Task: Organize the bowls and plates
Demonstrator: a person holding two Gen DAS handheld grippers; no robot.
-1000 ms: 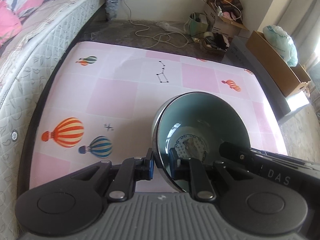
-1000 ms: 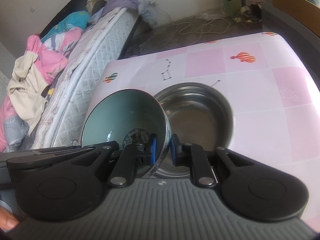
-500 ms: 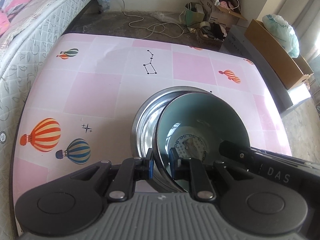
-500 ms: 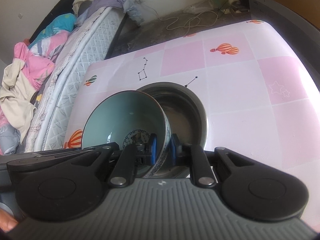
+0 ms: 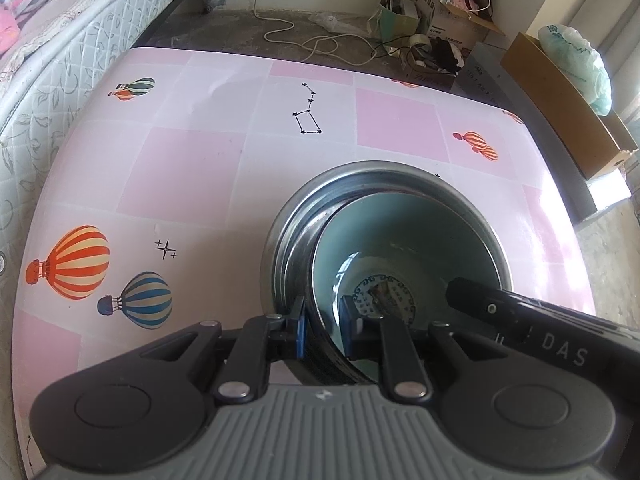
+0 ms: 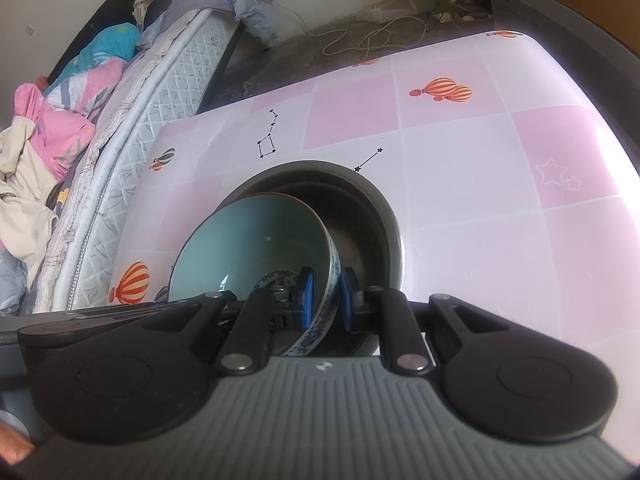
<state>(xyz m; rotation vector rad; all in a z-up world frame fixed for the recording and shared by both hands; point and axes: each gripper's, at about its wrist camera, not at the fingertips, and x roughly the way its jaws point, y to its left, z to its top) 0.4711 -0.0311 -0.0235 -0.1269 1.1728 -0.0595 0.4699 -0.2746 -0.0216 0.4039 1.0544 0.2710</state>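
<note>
Left claw (image 5: 323, 327) and right claw (image 6: 323, 298) both clamped on the rim of a green bowl (image 5: 404, 240), bowl tilted inside a metal bowl (image 5: 384, 176), pink bench (image 5: 192, 168)

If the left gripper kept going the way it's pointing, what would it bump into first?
Probably the metal bowl. The left gripper is clamped on the rim of the green bowl, which is tilted into the metal one, so that bowl's bottom lies straight ahead. How near is unclear.
</note>
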